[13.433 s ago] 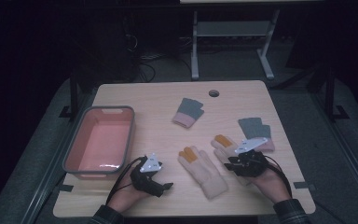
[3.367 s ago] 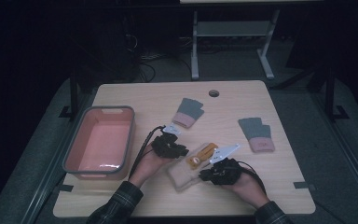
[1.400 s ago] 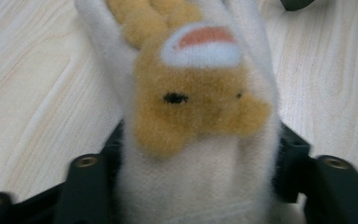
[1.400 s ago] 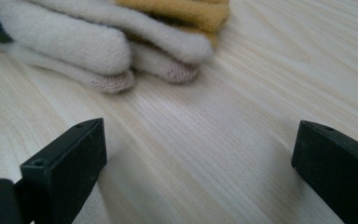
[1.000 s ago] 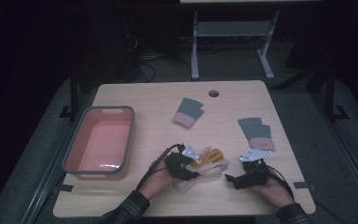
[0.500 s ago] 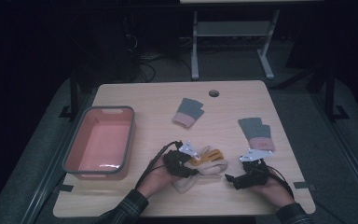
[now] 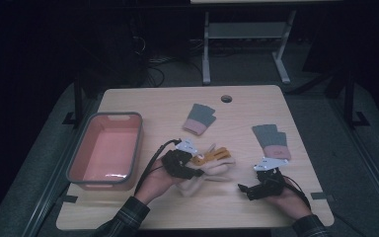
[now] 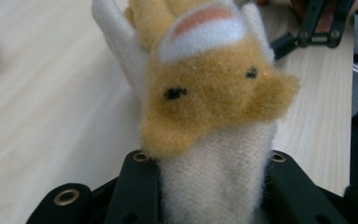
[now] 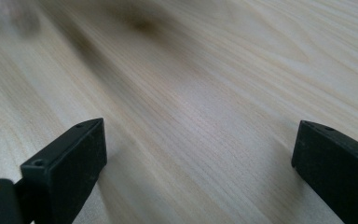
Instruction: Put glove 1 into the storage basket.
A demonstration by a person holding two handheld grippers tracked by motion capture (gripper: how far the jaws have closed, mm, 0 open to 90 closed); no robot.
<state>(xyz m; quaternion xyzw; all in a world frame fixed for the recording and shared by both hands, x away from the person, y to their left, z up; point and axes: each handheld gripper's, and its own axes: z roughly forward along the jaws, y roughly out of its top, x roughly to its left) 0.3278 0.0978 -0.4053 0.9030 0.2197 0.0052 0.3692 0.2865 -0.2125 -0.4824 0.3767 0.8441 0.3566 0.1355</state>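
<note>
A cream glove with an orange animal face [image 8: 214, 98] is pinched at its cuff between the black jaws of my left gripper [image 8: 209, 186]. In the high view the left gripper [image 7: 197, 165] holds this glove [image 7: 214, 165] at the table's middle front, part lifted and part trailing on the wood. Its jaws have just been closing on the glove. My right gripper [image 7: 244, 189] rests low near the front right, open, its jaws [image 9: 198, 154] wide apart over bare wood.
Two grey-and-pink gloves lie flat, one at centre back [image 7: 200, 119] and one at the right [image 7: 271, 140] just beyond the right gripper. A pink tub with a grey rim [image 7: 139, 143] stands at the left. The wooden table [image 7: 153, 103] has a cable hole at the back [image 7: 226, 98].
The left gripper has risen a little with the cream glove, lifting its cuff end off the table. The right gripper has stayed where it was.
</note>
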